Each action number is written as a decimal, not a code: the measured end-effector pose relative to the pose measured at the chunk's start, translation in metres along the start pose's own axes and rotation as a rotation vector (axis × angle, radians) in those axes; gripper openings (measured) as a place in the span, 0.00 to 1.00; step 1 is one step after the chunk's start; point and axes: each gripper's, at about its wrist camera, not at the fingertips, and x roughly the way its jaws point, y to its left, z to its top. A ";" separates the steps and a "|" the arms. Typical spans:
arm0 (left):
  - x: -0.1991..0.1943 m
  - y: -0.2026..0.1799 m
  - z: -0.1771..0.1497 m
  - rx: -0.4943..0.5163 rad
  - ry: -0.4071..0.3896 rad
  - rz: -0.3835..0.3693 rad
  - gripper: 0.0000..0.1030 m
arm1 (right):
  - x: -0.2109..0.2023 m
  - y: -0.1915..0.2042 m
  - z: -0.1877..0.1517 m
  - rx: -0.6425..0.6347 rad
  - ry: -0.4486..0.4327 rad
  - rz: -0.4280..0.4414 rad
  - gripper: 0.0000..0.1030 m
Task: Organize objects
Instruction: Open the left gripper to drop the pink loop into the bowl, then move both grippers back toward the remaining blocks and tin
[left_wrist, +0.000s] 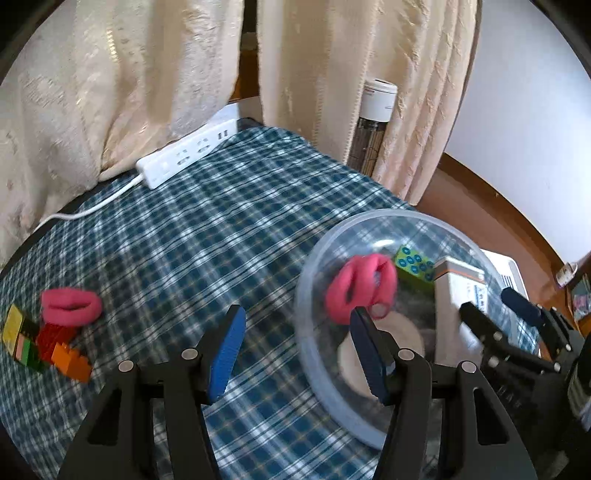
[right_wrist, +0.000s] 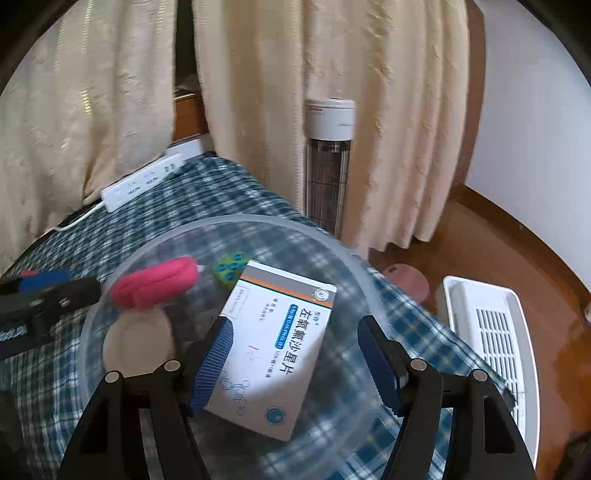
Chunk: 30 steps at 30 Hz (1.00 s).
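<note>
A clear plastic bowl (left_wrist: 321, 258) (right_wrist: 280, 225) stands on the plaid table. In it are a pink hair tie (left_wrist: 360, 286) (right_wrist: 155, 282), a green dotted block (left_wrist: 413, 264) (right_wrist: 231, 266), a white medicine box (right_wrist: 273, 347) (left_wrist: 458, 291) and a beige round object (right_wrist: 138, 343). My left gripper (left_wrist: 299, 354) is open; the pink hair tie hangs at its right fingertip (left_wrist: 364, 325) over the bowl. My right gripper (right_wrist: 295, 354) is open above the bowl, its fingers on either side of the medicine box. Another pink hair tie (left_wrist: 70, 302) and several coloured bricks (left_wrist: 44, 343) lie at the table's left.
A white power strip (left_wrist: 184, 155) (right_wrist: 140, 184) lies at the table's far edge by cream curtains. A tower heater (right_wrist: 328, 166) stands behind the table. A white appliance (right_wrist: 487, 332) sits on the wooden floor at right.
</note>
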 end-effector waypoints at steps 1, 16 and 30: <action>-0.001 0.003 -0.002 -0.005 0.001 0.002 0.59 | -0.001 0.000 0.000 0.000 0.000 -0.010 0.71; -0.035 0.068 -0.033 -0.112 -0.025 0.063 0.62 | -0.034 0.052 -0.006 -0.033 -0.058 0.117 0.71; -0.066 0.154 -0.069 -0.218 -0.035 0.180 0.63 | -0.046 0.123 -0.019 -0.089 0.002 0.323 0.72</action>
